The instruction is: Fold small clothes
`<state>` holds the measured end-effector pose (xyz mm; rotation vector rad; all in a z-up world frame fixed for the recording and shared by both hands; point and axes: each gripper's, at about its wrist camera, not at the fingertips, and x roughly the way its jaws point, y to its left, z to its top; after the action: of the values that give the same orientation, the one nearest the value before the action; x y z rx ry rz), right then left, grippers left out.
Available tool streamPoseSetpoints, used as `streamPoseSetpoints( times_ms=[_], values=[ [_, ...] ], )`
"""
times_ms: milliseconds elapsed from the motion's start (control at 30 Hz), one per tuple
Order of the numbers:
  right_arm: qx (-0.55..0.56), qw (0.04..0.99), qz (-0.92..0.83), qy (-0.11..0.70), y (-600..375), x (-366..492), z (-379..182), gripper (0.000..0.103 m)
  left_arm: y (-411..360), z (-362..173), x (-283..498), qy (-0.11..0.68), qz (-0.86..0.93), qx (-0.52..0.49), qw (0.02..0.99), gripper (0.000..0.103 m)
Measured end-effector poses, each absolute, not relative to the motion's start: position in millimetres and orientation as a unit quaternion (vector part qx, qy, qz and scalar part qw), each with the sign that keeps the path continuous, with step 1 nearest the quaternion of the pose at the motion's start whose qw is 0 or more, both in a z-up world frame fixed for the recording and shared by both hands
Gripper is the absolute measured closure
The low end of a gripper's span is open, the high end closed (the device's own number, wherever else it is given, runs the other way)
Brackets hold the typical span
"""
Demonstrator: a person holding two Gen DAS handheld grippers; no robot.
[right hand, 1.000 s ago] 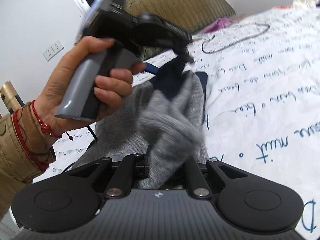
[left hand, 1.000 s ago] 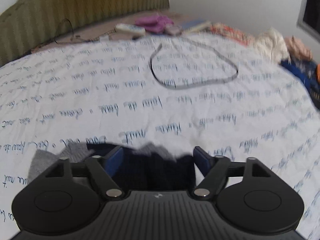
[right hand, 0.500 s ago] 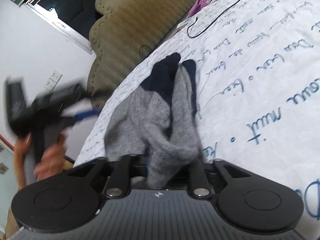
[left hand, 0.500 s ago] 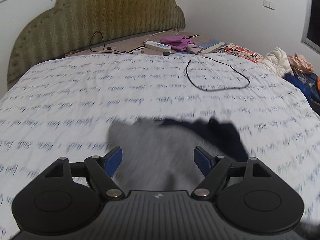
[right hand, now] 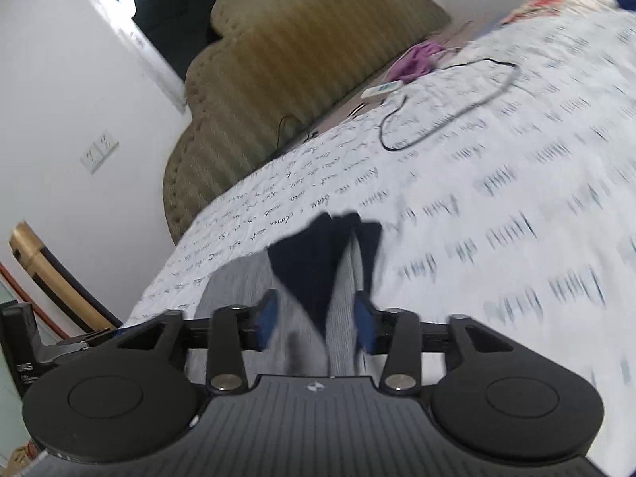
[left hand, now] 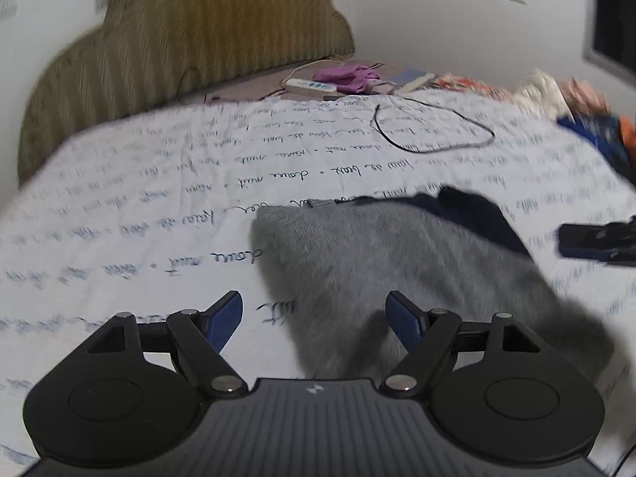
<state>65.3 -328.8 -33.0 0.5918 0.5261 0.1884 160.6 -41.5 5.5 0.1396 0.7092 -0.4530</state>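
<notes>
Bedsheet [left hand: 119, 206] under grey garment [left hand: 397, 254]; left gripper [left hand: 314, 318] jaws apart, right gripper [right hand: 316, 320] jaws apart, both empty.

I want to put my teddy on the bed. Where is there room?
Bare sheet lies left of the grey sock, up to the headboard. The black cable, power strip and clothes pile crowd the far right.

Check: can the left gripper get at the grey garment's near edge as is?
Probably yes. The left gripper has its jaws wide open and holds nothing, and the garment lies flat on the bedsheet directly ahead, its near edge already between the jaws. Nothing sits in the way.
</notes>
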Motion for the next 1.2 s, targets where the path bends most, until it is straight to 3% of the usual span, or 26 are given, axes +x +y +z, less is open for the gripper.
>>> streamPoseSetpoints(
  times_ms=[133, 200, 233, 400, 433, 467, 500, 567, 633, 700, 767, 900, 933, 967, 1033, 1100, 1200],
  values=[
    [0.292, 0.9, 0.121, 0.301, -325, 124, -42, 0.05, -47, -3, 184, 0.352, -0.196, 0.051, 0.914, 0.024],
    [0.274, 0.901, 0.126, 0.311, -317, 138, -45, 0.07, -49, -6, 194, 0.354, -0.192, 0.044, 0.914, 0.024],
    [0.253, 0.909, 0.111, 0.312, -314, 143, -45, 0.093, -50, -8, 198, 0.357, -0.19, 0.041, 0.913, 0.024],
    [0.232, 0.925, 0.068, 0.293, -322, 154, -50, 0.093, -51, -20, 214, 0.378, -0.19, 0.024, 0.906, 0.024],
    [0.232, 0.924, 0.073, 0.295, -323, 152, -52, 0.091, -50, -21, 214, 0.379, -0.191, 0.018, 0.905, 0.024],
    [0.229, 0.924, 0.072, 0.297, -323, 149, -53, 0.075, -48, -22, 214, 0.38, -0.192, 0.013, 0.905, 0.023],
    [0.227, 0.925, 0.065, 0.296, -324, 145, -54, 0.069, -46, -23, 214, 0.38, -0.192, 0.01, 0.905, 0.02],
    [0.238, 0.925, 0.059, 0.29, -332, 134, -53, 0.028, -41, -23, 215, 0.382, -0.196, -0.005, 0.903, 0.02],
    [0.256, 0.92, 0.074, 0.288, -341, 130, -55, 0.014, -35, -24, 221, 0.392, -0.209, -0.031, 0.895, 0.02],
    [0.275, 0.903, 0.105, 0.313, -348, 135, -62, 0.015, -32, -27, 230, 0.411, -0.227, -0.061, 0.881, 0.02],
    [0.289, 0.885, 0.127, 0.342, -348, 146, -71, 0.021, -31, -33, 241, 0.43, -0.245, -0.093, 0.864, 0.02],
    [0.266, 0.885, 0.169, 0.341, -332, 164, -77, 0.023, -34, -45, 263, 0.455, -0.251, -0.144, 0.842, 0.02],
    [0.269, 0.886, 0.171, 0.337, -331, 169, -77, 0.03, -34, -46, 267, 0.454, -0.248, -0.151, 0.842, 0.02],
    [0.273, 0.886, 0.172, 0.334, -330, 174, -77, 0.043, -35, -46, 270, 0.451, -0.247, -0.155, 0.843, 0.021],
    [0.284, 0.885, 0.169, 0.329, -330, 182, -77, 0.065, -41, -43, 272, 0.444, -0.25, -0.147, 0.848, 0.041],
    [0.298, 0.881, 0.177, 0.321, -336, 183, -78, 0.07, -48, -39, 272, 0.435, -0.253, -0.118, 0.856, 0.062],
    [0.303, 0.884, 0.191, 0.3, -339, 175, -77, 0.073, -57, -32, 262, 0.407, -0.264, -0.074, 0.872, 0.074]
  ],
)
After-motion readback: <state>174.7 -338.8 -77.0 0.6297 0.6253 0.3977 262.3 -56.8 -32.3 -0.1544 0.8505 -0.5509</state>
